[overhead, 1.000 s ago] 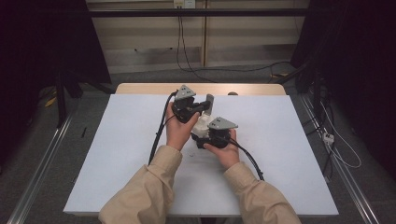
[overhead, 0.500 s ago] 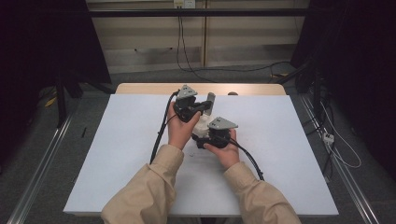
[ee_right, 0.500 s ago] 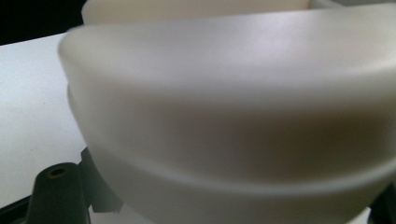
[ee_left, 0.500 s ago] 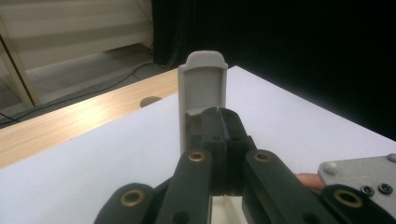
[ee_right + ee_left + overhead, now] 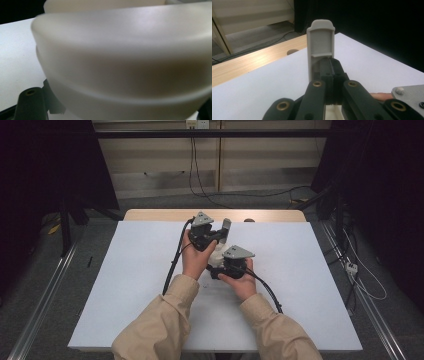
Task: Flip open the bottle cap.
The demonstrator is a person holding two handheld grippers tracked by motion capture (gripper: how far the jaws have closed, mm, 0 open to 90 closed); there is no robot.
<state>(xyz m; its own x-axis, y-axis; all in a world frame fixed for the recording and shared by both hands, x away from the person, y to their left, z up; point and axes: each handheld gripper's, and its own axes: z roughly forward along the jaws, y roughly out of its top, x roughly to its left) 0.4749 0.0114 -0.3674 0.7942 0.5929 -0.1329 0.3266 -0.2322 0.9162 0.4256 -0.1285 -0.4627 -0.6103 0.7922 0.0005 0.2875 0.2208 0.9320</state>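
At the middle of the white table (image 5: 125, 285), my left gripper (image 5: 220, 236) is shut on a flat off-white plastic piece (image 5: 226, 226). In the left gripper view, that piece (image 5: 321, 42) stands upright above the closed left gripper (image 5: 332, 68). Just below and to the right, my right gripper (image 5: 219, 264) holds a white rounded container (image 5: 217, 254). The right gripper view has the container's curved wall (image 5: 125, 50) very close, spanning the gap between the right gripper's (image 5: 118, 107) two black jaws. The two grippers nearly touch.
A bare wooden strip (image 5: 150, 214) with a round hole (image 5: 292, 51) runs along the table's far edge. Black cables (image 5: 172, 265) trail from both grippers toward the person. Dark curtains and floor cables surround the table.
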